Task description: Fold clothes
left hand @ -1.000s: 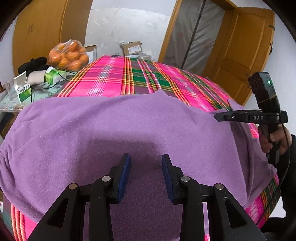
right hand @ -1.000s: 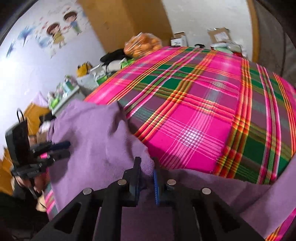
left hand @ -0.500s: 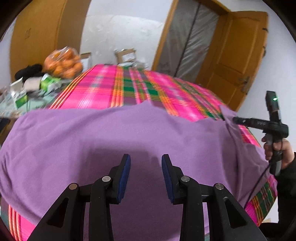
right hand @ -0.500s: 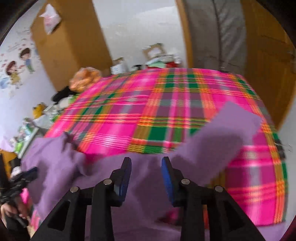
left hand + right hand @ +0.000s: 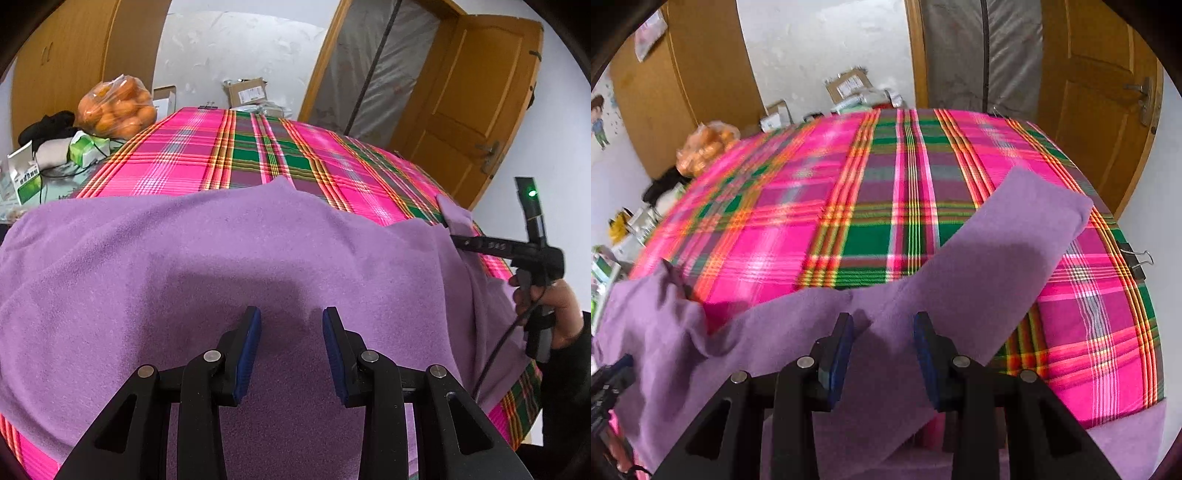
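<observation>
The purple garment (image 5: 229, 266) lies spread over the near part of the pink plaid tablecloth (image 5: 236, 155); a second ago its right sleeve was bunched near the body and pinched in the right gripper (image 5: 882, 343), and now that sleeve (image 5: 1008, 251) lies stretched out flat toward the table's right edge. The right gripper's jaws stand apart above the cloth, gripping nothing, and its view has swung from the left wall to the doors. The left gripper (image 5: 291, 339) hovers over the garment's middle as before, jaws apart and empty. A wooden door (image 5: 476, 103) stands behind the table on the right. A bag of oranges (image 5: 114, 107) and small boxes (image 5: 26, 173) crowd a side surface left of the table. A black binder clip (image 5: 1136, 258) grips the tablecloth's right edge, beside the sleeve end.
</observation>
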Available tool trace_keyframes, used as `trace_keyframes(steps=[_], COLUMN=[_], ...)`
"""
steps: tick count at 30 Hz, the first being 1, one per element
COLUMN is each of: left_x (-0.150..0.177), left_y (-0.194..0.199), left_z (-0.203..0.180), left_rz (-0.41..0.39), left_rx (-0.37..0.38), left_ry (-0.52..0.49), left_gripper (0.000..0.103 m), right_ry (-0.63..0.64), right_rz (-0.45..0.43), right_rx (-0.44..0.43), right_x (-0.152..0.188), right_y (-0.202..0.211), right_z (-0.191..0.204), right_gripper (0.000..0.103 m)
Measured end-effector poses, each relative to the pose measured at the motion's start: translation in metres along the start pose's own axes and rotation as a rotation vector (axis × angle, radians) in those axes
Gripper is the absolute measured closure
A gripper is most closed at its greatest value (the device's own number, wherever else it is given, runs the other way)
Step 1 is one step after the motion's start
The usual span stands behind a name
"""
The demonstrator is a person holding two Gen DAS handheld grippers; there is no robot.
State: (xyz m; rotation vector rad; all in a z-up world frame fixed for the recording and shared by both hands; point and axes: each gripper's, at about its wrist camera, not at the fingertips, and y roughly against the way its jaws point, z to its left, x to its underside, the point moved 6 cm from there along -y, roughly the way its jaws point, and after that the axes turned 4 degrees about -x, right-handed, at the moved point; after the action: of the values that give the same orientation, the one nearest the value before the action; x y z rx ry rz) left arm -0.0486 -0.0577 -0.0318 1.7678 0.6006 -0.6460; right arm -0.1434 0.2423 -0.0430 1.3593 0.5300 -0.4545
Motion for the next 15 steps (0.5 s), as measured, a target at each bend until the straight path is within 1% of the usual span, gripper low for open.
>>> trace_keyframes(steps=[1,2,3,4,6,8,11,15], left_x=[0.0,-0.001,-0.001,-0.002,-0.001,-0.001,-0.002,-0.002], left_y=[0.0,0.001,0.001,0.002,0.002,0.002,0.002,0.002], left_z=[0.001,0.002,0.002,0.003,0.004,0.004,0.004,0.004], left_rz=[0.0,0.0,0.0,-0.001,-0.001,-0.002,-0.001,0.0], left_rx=[0.007,0.012,0.017,0.022,0.03,0.038,0.047,0.058], left_ry=[0.006,0.011,0.015,0.02,0.027,0.034,0.04,0.04], left_gripper=[0.067,0.067,0.067,0.067,0.067,0.067,0.067,0.067], right_ry=[0.007,0.008,0.007,0.0,-0.021,-0.041,-0.072,-0.144], right_rz=[0.002,0.004,0.004,0.002,-0.006,-0.024,-0.085,-0.189], right_rx=[0.007,0.021,0.039,0.046,0.022,-0.006,-0.041,-0.067], right_x=[0.0,0.0,0.0,0.0,0.001,0.002,0.004,0.016], right_y=[-0.001,-0.001,-0.001,0.0,0.003,0.008,0.029,0.079], right_z=[0.0,-0.001,-0.003,-0.005,-0.011,-0.017,-0.026,-0.048], right_gripper=[0.068,0.071,0.085,0.092,0.097,0.098,0.098,0.098])
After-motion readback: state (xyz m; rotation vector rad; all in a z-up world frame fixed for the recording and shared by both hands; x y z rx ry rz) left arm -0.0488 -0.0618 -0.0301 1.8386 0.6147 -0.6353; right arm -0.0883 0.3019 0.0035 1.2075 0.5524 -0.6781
